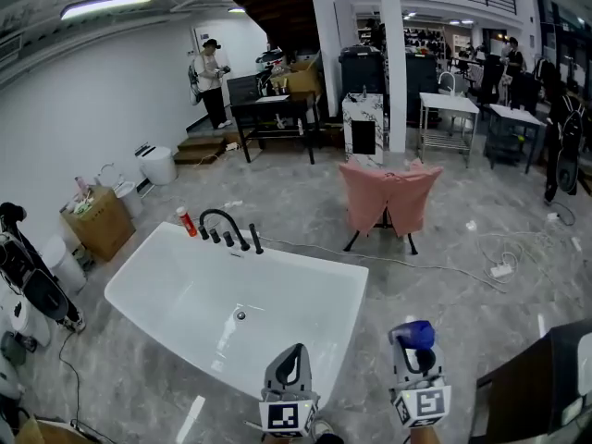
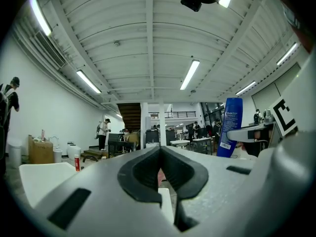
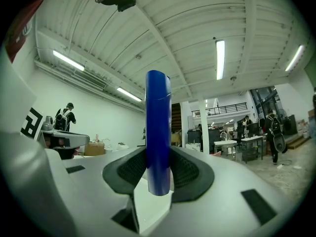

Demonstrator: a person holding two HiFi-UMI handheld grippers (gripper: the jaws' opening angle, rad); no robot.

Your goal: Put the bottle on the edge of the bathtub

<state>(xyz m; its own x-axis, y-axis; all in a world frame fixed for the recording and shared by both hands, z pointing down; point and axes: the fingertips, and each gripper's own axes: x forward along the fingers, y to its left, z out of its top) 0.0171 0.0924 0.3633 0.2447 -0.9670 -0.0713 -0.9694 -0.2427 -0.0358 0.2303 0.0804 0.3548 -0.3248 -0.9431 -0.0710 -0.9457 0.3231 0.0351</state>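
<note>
Currently two: right hand-held gripper (image 1: 413, 348) clamped on one upright blue bottle (image 3: 158, 147), left hand-held gripper (image 1: 294, 353) pinched shut, empty, one white bathtub (image 1: 314, 259) just ahead of both, one red tube (image 1: 186, 221) beyond.

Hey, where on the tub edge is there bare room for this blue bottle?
Bare: the tub rim's right side, nearest the blue bottle in the right tongs, and the far side from the faucet to the right corner. Crowded: the far left corner, with faucet and red bottle.
</note>
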